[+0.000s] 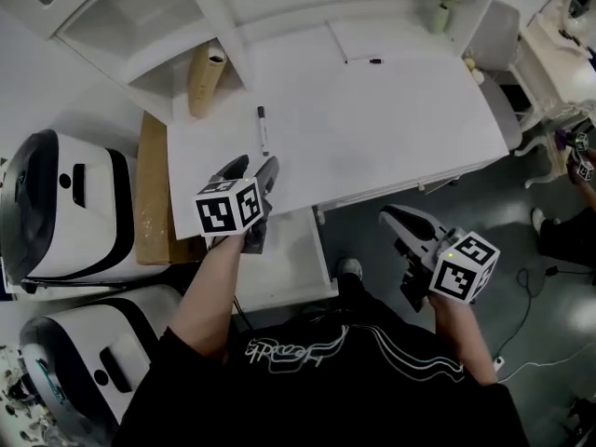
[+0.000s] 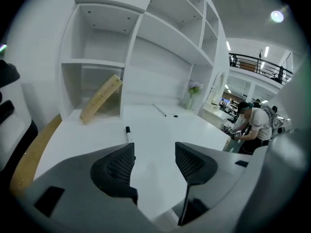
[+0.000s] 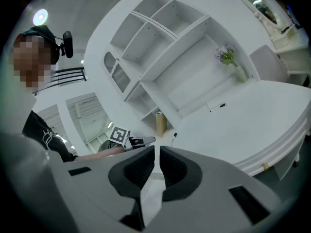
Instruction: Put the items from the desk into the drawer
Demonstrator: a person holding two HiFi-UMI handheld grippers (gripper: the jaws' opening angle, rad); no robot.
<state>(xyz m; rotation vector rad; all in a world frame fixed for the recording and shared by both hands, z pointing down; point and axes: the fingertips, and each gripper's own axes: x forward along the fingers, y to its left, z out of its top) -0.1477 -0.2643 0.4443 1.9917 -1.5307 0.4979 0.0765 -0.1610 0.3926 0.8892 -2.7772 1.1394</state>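
Note:
A black-and-white marker (image 1: 262, 127) lies on the white desk (image 1: 391, 128) just beyond my left gripper (image 1: 251, 169); the left gripper view has the marker (image 2: 128, 133) a little past the left fingertip. That gripper (image 2: 154, 152) is open with nothing between its pads and hangs over the desk's front left corner. A second pen (image 1: 365, 61) lies far back on a sheet of paper. Under the desk's front edge a white drawer (image 1: 321, 250) is pulled out. My right gripper (image 1: 391, 214) is shut on nothing, off the desk's front edge, right of the drawer. The right gripper view shows its pads (image 3: 157, 152) together.
A brown paper roll (image 1: 205, 77) leans in a shelf compartment at the back left. A vase of flowers (image 1: 440, 9) stands at the desk's back right. White appliances (image 1: 65, 208) and a wooden board (image 1: 154, 194) stand left of the desk, a chair (image 1: 503, 63) at its right.

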